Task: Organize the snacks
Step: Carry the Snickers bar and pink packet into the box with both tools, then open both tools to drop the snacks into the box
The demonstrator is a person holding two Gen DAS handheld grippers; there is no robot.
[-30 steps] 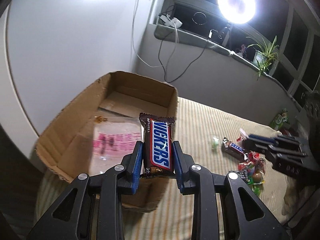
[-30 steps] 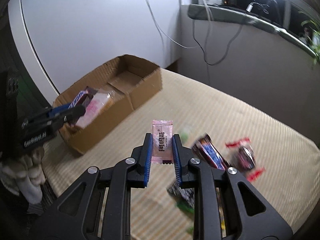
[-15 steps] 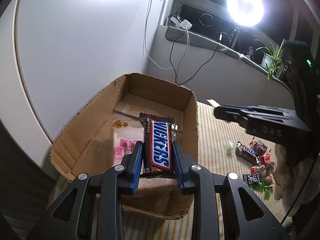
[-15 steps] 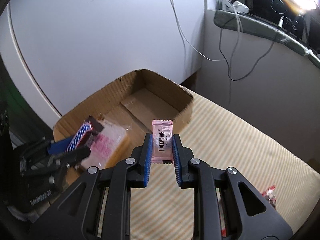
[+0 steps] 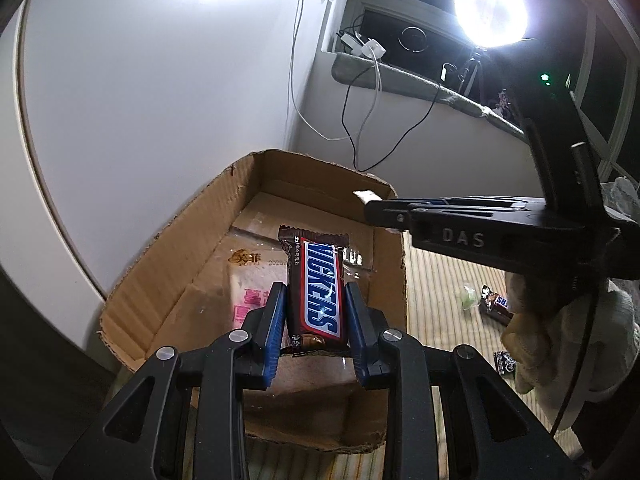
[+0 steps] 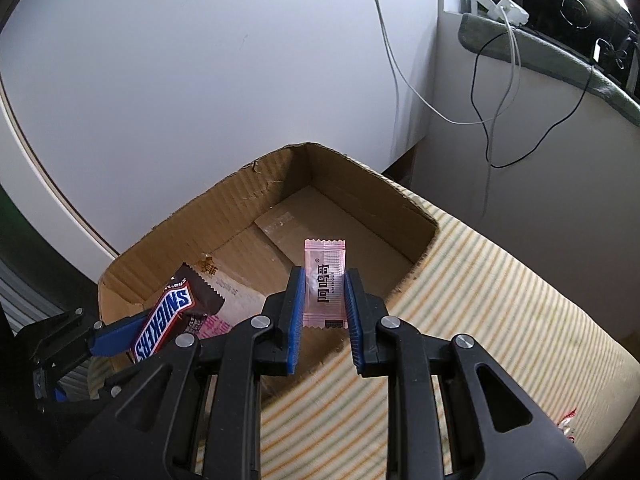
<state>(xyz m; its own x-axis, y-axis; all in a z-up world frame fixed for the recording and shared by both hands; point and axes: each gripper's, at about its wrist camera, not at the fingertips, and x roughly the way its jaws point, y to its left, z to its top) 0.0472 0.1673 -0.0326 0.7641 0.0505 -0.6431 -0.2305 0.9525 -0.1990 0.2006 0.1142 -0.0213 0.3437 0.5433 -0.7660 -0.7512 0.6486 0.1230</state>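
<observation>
Holding a brown Snickers bar (image 5: 316, 288) clamped in my left jaws and a pink sachet (image 6: 324, 282) in my right, both upright above the open cardboard box (image 6: 240, 196), the right deeper over it.

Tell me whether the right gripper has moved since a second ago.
Yes. The right gripper, shut on the pink packet, has travelled from above the striped cloth to over the cardboard box.
</observation>
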